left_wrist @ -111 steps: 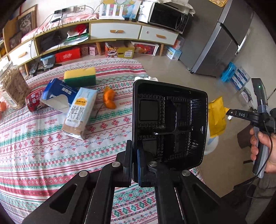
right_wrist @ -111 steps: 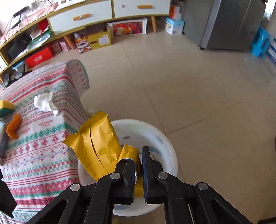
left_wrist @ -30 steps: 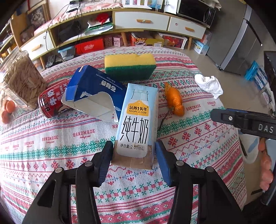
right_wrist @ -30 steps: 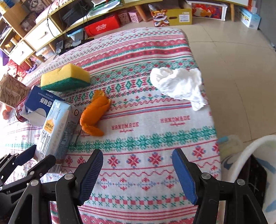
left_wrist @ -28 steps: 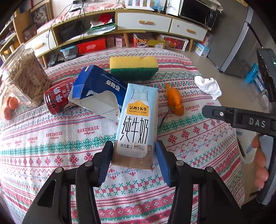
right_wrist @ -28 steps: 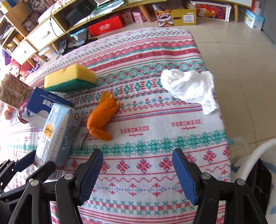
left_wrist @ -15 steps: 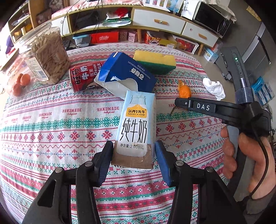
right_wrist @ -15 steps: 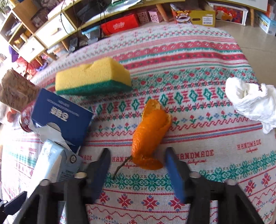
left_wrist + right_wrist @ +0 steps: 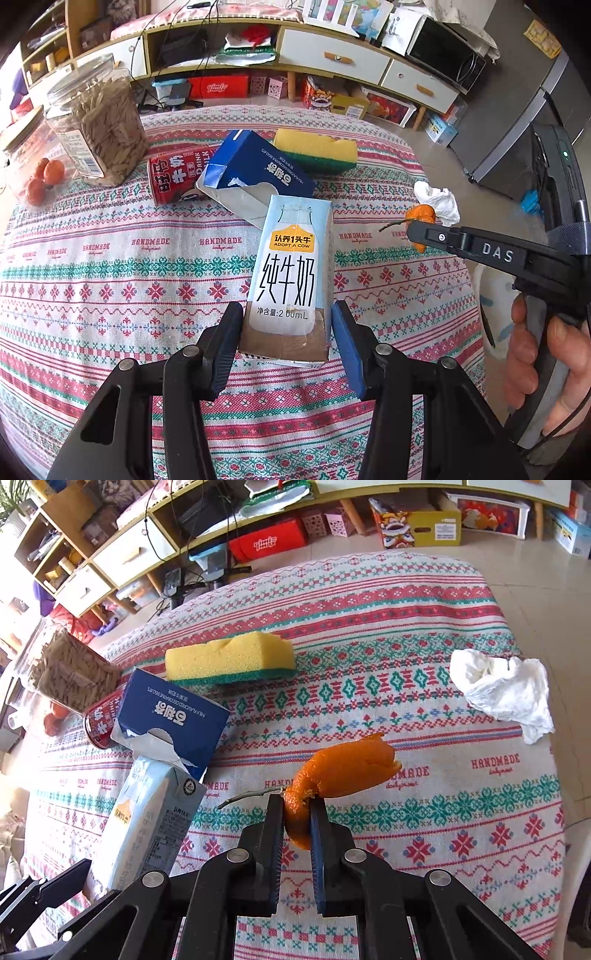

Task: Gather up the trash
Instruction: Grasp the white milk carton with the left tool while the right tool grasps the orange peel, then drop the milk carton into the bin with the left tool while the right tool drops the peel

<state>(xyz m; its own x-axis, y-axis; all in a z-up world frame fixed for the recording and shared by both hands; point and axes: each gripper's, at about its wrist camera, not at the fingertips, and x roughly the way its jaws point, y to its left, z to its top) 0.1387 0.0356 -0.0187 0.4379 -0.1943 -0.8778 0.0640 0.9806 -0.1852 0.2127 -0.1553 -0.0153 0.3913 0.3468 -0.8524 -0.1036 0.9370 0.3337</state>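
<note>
A light-blue milk carton [image 9: 291, 258] lies lengthwise on the patterned tablecloth [image 9: 110, 295]. My left gripper [image 9: 286, 314] is shut on its near end, a blue pad against each side. To its right lies a curled orange peel [image 9: 347, 768] with a thin stem. My right gripper [image 9: 296, 805] has its jaws closing, and the pads pinch the peel's near tip. In the left wrist view the right gripper [image 9: 417, 230] reaches in from the right over the orange peel [image 9: 421, 214], with a hand on its handle.
A crumpled white tissue [image 9: 502, 690] lies near the table's right edge. A yellow-green sponge [image 9: 229, 657], a torn blue box [image 9: 173, 716], a red can [image 9: 173, 177] and a jar [image 9: 99, 122] stand behind the carton. A white bin [image 9: 491, 302] sits off the right edge.
My right gripper moved in over the orange peel and its wide-open jaws came together on the peel's tip. My left gripper drew back slightly, still holding the milk carton.
</note>
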